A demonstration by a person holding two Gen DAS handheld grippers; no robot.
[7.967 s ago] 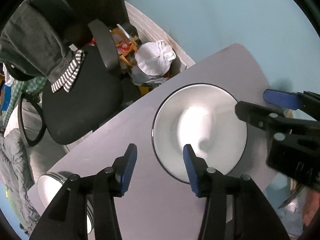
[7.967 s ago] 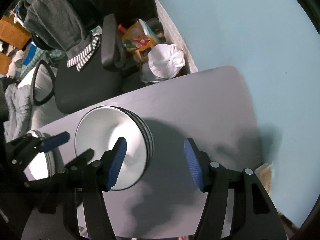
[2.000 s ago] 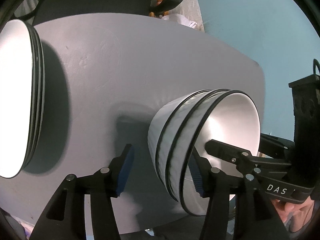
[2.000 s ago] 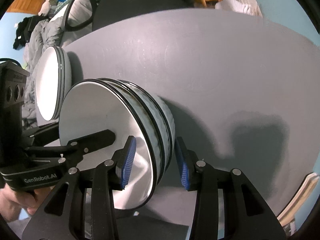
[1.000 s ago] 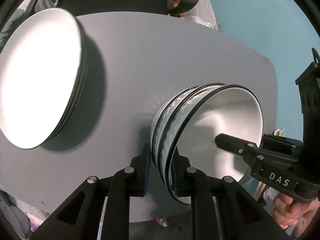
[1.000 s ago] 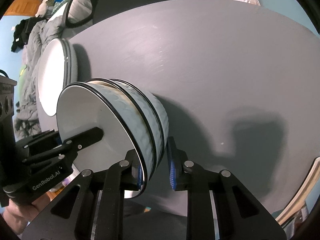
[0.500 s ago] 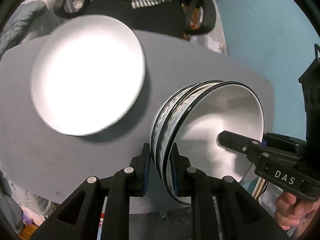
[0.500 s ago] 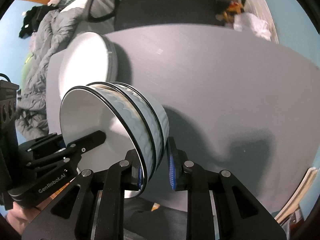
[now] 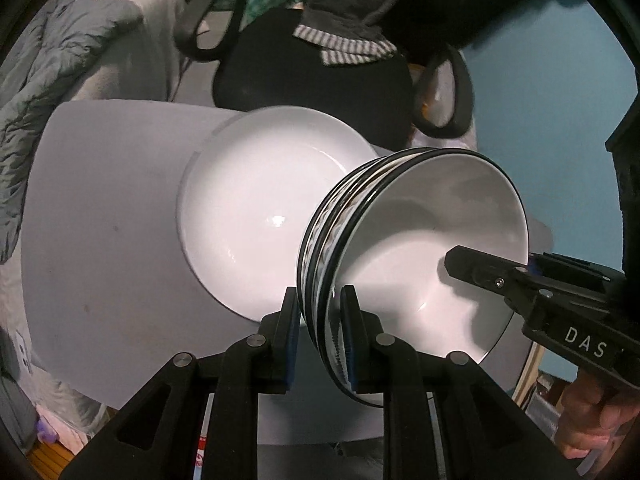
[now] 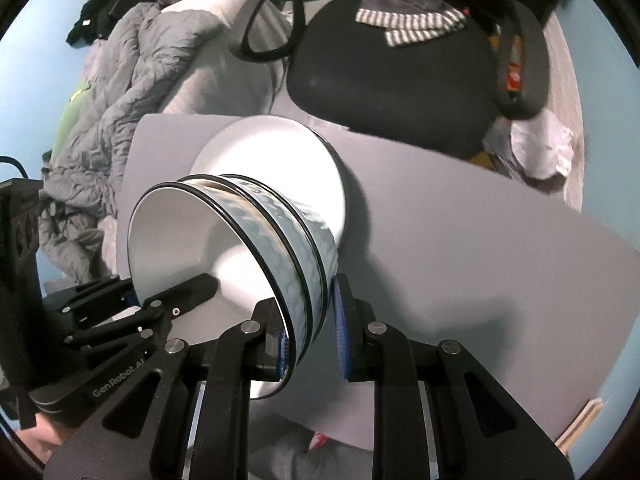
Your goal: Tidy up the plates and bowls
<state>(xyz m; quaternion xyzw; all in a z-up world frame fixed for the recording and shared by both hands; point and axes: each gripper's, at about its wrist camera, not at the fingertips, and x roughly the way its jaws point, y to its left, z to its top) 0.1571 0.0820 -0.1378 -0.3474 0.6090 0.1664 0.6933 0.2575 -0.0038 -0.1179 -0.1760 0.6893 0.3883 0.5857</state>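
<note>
A nested stack of white bowls [image 9: 420, 240] with black rims and a ribbed pale-blue outside [image 10: 296, 240] hangs tilted in the air above the grey table [image 9: 100, 240]. My left gripper [image 9: 320, 320] is shut on one side of the stack's rim. My right gripper [image 10: 312, 328] is shut on the opposite side, one finger inside the top bowl and one outside. A stack of white plates [image 9: 248, 208] lies on the table just behind and below the bowls, also seen in the right wrist view as the plate stack [image 10: 280, 152]. The bowls hide part of the plates.
A black office chair [image 10: 392, 60] with a striped garment stands past the table's far edge. A grey quilt [image 10: 120, 100] lies to the left, a white bag [image 10: 540, 148] at the right. A person's hand [image 9: 592, 412] holds the right gripper. Bare table [image 10: 480, 260] spreads to the right.
Both grippers have carried the bowl stack up and across the table toward the plates. The plates now sit directly behind the bowls instead of off to the side. Both grips are unchanged.
</note>
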